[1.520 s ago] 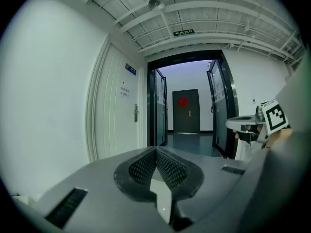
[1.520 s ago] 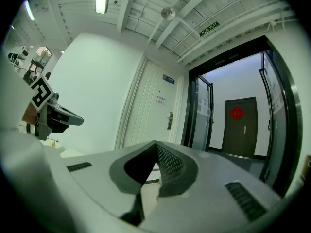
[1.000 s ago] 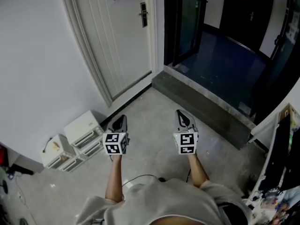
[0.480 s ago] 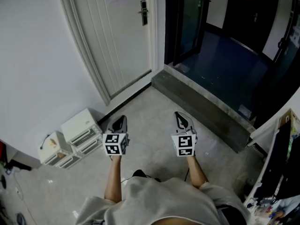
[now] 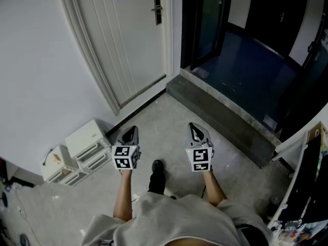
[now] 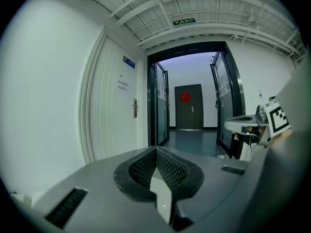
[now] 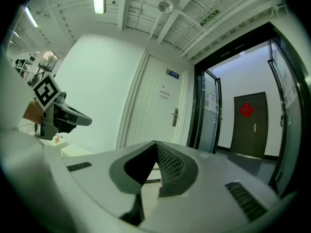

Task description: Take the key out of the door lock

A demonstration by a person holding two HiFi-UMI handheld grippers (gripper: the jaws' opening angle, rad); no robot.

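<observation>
At the far left, white drawer units [image 5: 88, 138] are seen on the concrete floor [image 5: 169, 111], set against the white wall [image 5: 46, 60]. Just to the right of them the left gripper [image 5: 133, 129] is held low over the floor and is pointed toward the white door [image 5: 128, 40]. In the left gripper view its jaws are seen closed tip to tip, and nothing is caught between them. The door is shut. The door lock [image 5: 158, 10] is placed near the door's right edge, high in the head view, well apart from both grippers. A key in the lock cannot be made out in any view, because the lock is too small there. A dark shoe [image 5: 156, 174] is seen on the floor between the two forearms. The right gripper [image 5: 195, 127] is held beside the left one at a similar height, and its jaws are also pressed together on nothing. Further right, a grey step [image 5: 220, 111] is laid before a dark doorway [image 5: 241, 40].
</observation>
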